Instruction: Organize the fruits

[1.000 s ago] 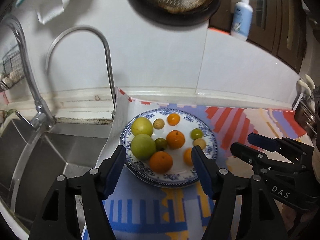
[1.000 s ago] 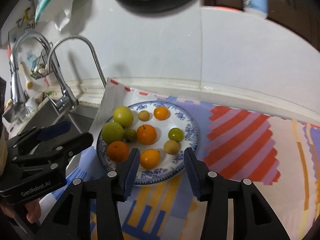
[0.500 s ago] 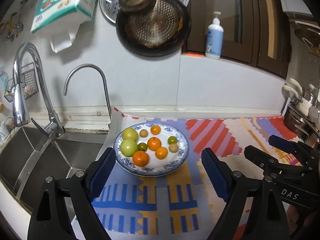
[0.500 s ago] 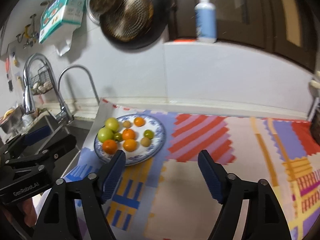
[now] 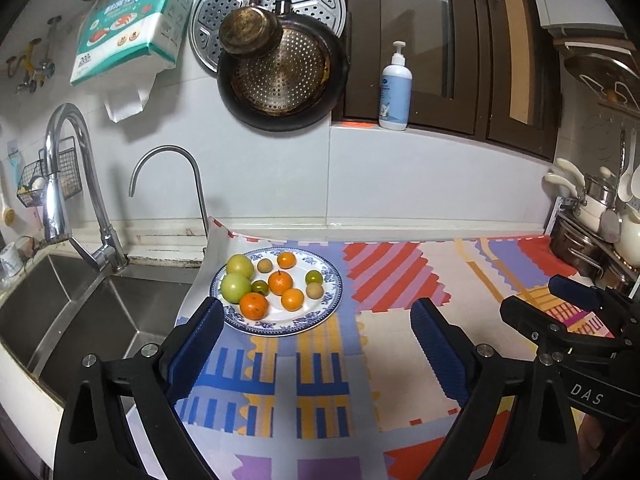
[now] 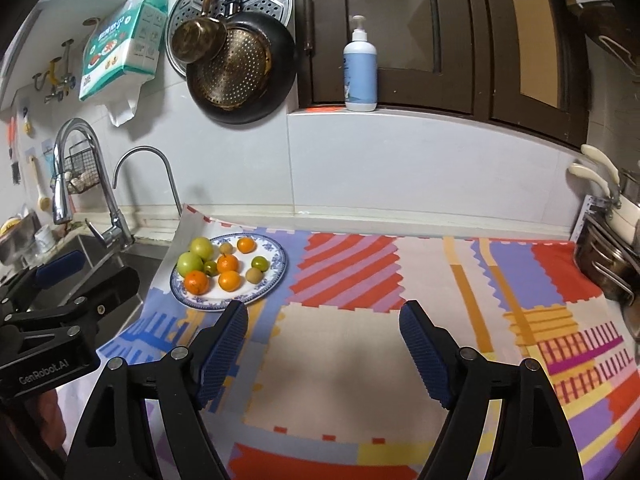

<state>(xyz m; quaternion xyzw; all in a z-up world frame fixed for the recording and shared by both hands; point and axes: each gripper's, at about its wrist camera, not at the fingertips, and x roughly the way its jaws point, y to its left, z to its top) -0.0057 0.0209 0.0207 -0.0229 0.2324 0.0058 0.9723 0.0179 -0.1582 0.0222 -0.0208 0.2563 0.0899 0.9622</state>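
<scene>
A blue-patterned plate [image 5: 332, 304] holding small orange, green and tan fruits [image 5: 280, 282] sits at the far left of the patterned surface [image 5: 400, 360], beside the sink [image 5: 80, 320]. The left gripper [image 5: 312, 344] is spreading wider with nothing between its fingers, near the plate; the right gripper [image 6: 322, 344] stands wide apart and empty.

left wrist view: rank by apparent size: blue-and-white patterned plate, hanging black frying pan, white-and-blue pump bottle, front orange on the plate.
1. Hanging black frying pan.
2. Blue-and-white patterned plate, clearly narrower than the pan.
3. White-and-blue pump bottle.
4. Front orange, smallest.
Fisheye distortion and differing distances mean this is apparent size only.
</scene>
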